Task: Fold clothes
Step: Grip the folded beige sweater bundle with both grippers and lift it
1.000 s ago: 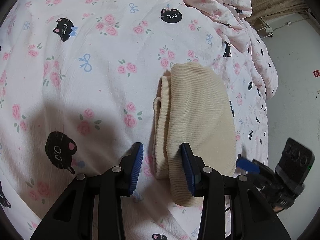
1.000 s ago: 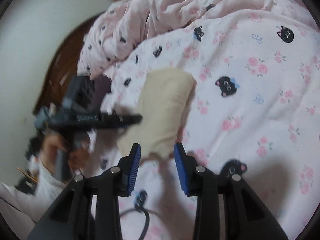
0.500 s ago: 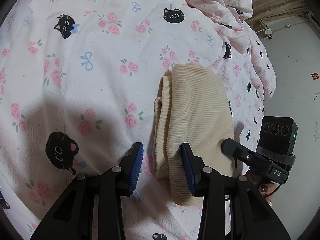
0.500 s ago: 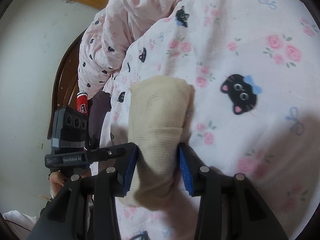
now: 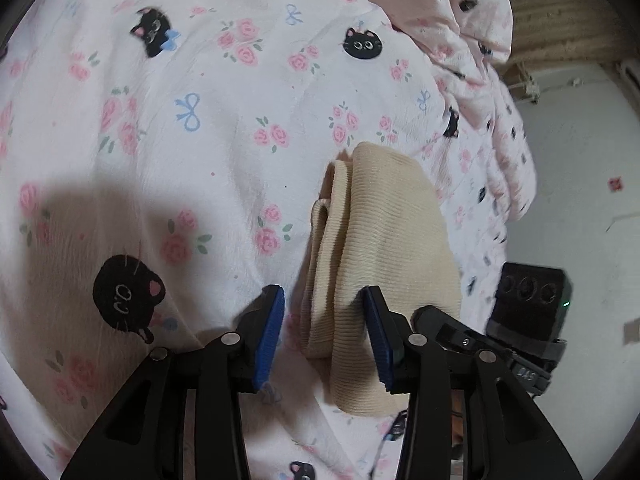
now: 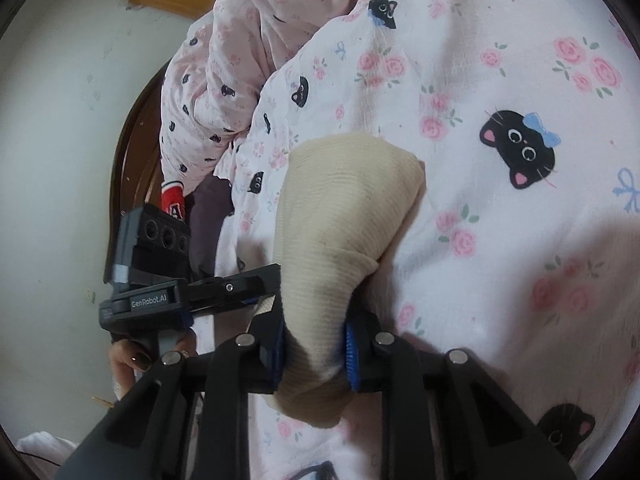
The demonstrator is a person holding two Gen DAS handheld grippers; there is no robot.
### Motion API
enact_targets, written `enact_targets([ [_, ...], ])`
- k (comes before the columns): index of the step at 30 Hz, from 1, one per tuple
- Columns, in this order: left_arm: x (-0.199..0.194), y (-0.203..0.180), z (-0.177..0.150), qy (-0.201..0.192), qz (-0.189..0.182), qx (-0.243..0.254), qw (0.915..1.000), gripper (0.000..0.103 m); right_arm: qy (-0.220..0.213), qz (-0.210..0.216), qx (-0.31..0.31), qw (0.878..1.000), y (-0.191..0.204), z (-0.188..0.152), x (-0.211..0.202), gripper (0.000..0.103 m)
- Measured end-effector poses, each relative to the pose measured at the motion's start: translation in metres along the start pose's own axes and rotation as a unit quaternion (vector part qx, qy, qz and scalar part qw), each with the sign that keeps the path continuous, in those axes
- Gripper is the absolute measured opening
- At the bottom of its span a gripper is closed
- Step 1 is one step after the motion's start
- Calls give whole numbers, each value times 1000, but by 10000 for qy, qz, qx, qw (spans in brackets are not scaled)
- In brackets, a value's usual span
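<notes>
Beige ribbed garment [image 5: 384, 248] lies folded into a narrow bundle on the bed [image 5: 208, 168], over the cat-and-rose print cover. Right gripper [image 6: 314, 350] has its jaws clamped on the bundle's near end at 6 o'clock. Left gripper [image 5: 324, 332] hangs over it with jaws apart, straddling the layered edge without pinching

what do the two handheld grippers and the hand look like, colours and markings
Both the left gripper and the right gripper are matte black angular frames with silver round rivets and ribbed blue pads on the fingers. Seen from the right wrist, the left unit has a boxy black camera block with three lenses and white "GenRobot.AI" lettering. The hand under it has dark polished nails. No sleeve shows.
</notes>
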State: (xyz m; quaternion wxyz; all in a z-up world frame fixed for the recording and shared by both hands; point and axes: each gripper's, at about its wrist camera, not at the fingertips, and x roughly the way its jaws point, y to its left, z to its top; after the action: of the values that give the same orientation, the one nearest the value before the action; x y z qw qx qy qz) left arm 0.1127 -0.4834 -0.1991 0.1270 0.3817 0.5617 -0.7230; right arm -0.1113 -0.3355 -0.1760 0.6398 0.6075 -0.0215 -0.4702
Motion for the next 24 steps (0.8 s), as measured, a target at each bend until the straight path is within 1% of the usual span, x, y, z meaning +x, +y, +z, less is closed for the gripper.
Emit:
enact_targets([
  [1, -1, 3, 0, 31, -192, -127, 9997, 48, -23, 71, 54, 10000, 0, 2, -2, 24],
  [2, -1, 4, 0, 73, -342, -194, 9992, 50, -46, 151, 109, 9998, 0, 3, -3, 23],
  [6, 4, 1, -1, 213, -676, -248, 9972, 62, -94, 381, 270, 9989, 0, 8, -5, 23],
  [9, 5, 0, -1, 208, -678, -241, 9972, 63, -95, 365, 263, 9989, 1, 9, -4, 23],
  [14, 4, 4, -2, 243, -755, -372, 9962, 63, -159, 480, 369, 9980, -2, 11, -9, 23],
  [16, 5, 5, -4, 223, -707, -387, 9965, 62, -176, 501, 375, 9979, -3, 12, -10, 23],
  [17, 6, 5, -5, 196, -670, -402, 9967, 60, -173, 500, 371, 9979, -3, 13, -10, 23],
  [19, 9, 6, -6, 146, -599, -452, 9971, 35, -160, 445, 349, 9983, -3, 13, -10, 23],
  [20, 13, 6, -6, 177, -598, -452, 9970, 30, -150, 383, 327, 9986, -3, 12, -9, 23],
  [21, 15, 6, -6, 181, -592, -445, 9971, 28, -144, 336, 320, 9988, -4, 12, -9, 23],
  [24, 9, -4, -8, -9, -548, -188, 9983, 16, -164, 271, 363, 9988, -9, 9, -10, 23],
])
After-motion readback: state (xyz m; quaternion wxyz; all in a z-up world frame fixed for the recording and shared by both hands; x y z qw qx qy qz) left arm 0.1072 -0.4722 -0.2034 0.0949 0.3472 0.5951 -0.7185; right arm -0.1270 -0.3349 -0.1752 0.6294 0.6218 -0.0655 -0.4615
